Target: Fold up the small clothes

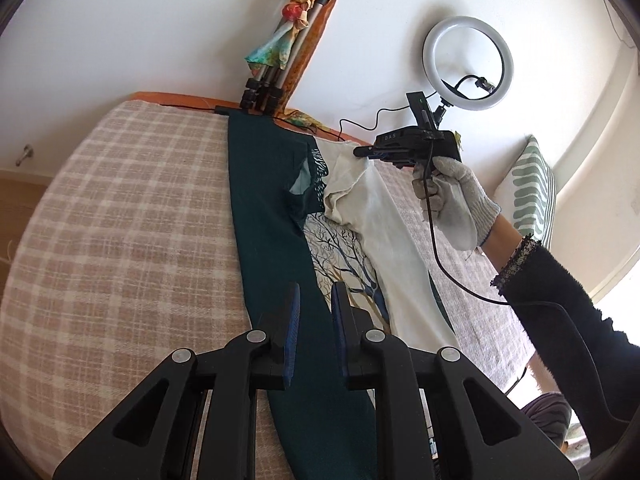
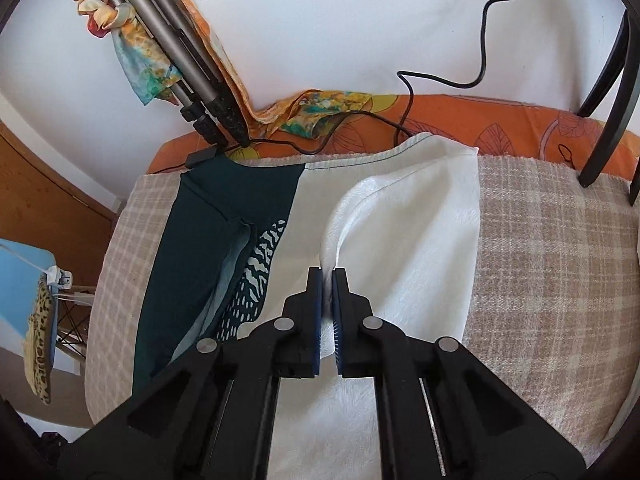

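Observation:
A small garment (image 1: 280, 216), dark green on one side and cream with a blue tree print on the other, lies stretched along the checked bedcover (image 1: 120, 220). Its cream side (image 2: 408, 232) is turned over and lifted. My right gripper (image 2: 328, 276) is shut on a fold of that cream cloth and holds it above the bed. In the left wrist view the same right gripper (image 1: 362, 152) is held by a gloved hand, pinching the cream edge at the far end. My left gripper (image 1: 316, 300) is open and empty, hovering over the near part of the garment.
A folded tripod (image 1: 272, 76) wrapped in a coloured scarf leans on the wall at the bed's far edge. A ring light (image 1: 468, 64) stands at the right with cables (image 2: 404, 120) trailing over an orange sheet (image 2: 460, 116). A striped cushion (image 1: 532, 188) lies far right.

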The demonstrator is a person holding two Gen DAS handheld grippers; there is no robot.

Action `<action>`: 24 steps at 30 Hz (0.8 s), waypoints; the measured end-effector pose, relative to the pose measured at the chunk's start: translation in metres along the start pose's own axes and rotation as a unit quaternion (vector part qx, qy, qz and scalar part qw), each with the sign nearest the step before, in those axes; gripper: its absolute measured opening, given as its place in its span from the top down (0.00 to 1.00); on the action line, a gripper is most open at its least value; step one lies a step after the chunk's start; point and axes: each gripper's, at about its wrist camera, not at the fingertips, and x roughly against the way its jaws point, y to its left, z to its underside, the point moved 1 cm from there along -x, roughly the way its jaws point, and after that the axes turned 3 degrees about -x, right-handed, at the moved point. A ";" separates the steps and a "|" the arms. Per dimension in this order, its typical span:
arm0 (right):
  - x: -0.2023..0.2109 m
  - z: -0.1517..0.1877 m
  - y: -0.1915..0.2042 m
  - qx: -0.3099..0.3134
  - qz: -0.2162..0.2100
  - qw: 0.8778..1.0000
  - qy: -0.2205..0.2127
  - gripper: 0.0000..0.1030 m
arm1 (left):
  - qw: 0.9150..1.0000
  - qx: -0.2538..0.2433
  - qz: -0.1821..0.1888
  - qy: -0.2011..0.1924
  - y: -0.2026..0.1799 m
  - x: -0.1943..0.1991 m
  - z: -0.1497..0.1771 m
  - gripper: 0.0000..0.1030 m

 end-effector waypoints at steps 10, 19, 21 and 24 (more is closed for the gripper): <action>0.000 -0.025 0.053 0.018 -0.025 0.999 -0.035 0.43 | 0.999 -0.019 -0.001 0.038 -0.013 -0.015 0.036 0.73; -0.005 0.000 0.037 0.007 0.054 0.998 0.011 0.43 | 0.990 -0.120 -0.006 0.080 -0.058 -0.028 0.083 0.68; -0.020 0.005 0.027 -0.024 0.048 0.998 0.041 0.43 | 0.987 -0.136 -0.005 0.085 -0.066 -0.029 0.089 0.68; -0.040 0.010 0.020 -0.057 0.014 0.996 0.065 0.43 | 0.985 -0.144 -0.004 0.090 -0.070 -0.032 0.094 0.68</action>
